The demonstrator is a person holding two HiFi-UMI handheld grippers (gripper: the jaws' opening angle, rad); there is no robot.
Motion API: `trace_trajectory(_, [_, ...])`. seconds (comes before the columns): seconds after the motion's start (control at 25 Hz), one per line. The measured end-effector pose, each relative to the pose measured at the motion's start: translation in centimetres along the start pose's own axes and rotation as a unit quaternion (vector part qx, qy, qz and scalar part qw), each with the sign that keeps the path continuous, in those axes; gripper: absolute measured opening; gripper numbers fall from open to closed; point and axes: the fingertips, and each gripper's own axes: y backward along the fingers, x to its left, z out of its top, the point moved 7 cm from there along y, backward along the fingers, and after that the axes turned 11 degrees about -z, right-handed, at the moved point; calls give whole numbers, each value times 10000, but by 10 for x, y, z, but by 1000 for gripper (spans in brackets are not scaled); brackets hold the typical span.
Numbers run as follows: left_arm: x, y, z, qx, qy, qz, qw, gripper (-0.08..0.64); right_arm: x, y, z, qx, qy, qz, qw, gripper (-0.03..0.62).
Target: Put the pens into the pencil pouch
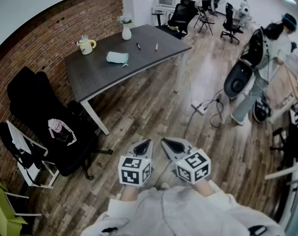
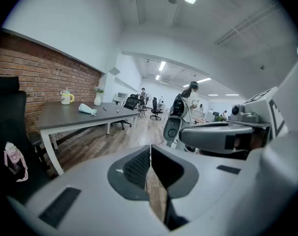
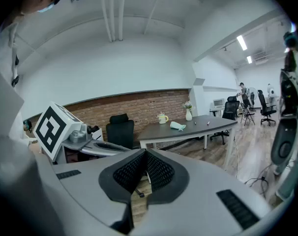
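Pens (image 1: 138, 46) + pouch (image 1: 117, 58) both on table (image 1: 100, 75), across the floor from the grippers, well apart from them.

Big to small:
- Table is dark grey w/ white legs, set by brick wall (image 1: 55, 38).
- Black chair (image 1: 45, 117) sits left of table w/ pink item (image 1: 58, 128) on its seat. White folding chair (image 1: 26, 156) is nearer the camera.
- Person (image 1: 264, 58) stands at right.
- L gripper (image 1: 145, 145) and R gripper (image 1: 169, 144) are side by side, low in front of the body, over wood floor (image 1: 149, 107). Tips point fwd and a bit down.
- L jaws closed tight, nothing btwn them. R jaws likewise pressed together, empty.
- Pouch is pale teal, lying flat near the table's middle.
- White vase (image 1: 126, 32) w/ flowers stands at the far edge. Mug (image 1: 85, 45) is at the left end, near the wall.
- Pens lie right of pouch, apart from each other. Dark pen (image 1: 138, 46) is nearer the pouch, pink pen (image 1: 156, 46) further right. Neither touches pouch.
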Motion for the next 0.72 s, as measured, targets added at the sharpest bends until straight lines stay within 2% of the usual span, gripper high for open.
trace_trajectory(0.28, [-1, -5, 3, 41, -115, -30, 9999, 12, -9, -2, -5, 25, 9, -48, 10000, 6])
trace_trajectory(0.64, [3, -8, -1, 141, 19, -34, 9999, 12, -6, -7, -6, 97, -136, 128, 9998, 6])
trace_trajectory(0.72, [1, -9, 3, 46, -27, -91, 9999, 12, -6, -6, -5, 64, -210, 193, 9996, 6])
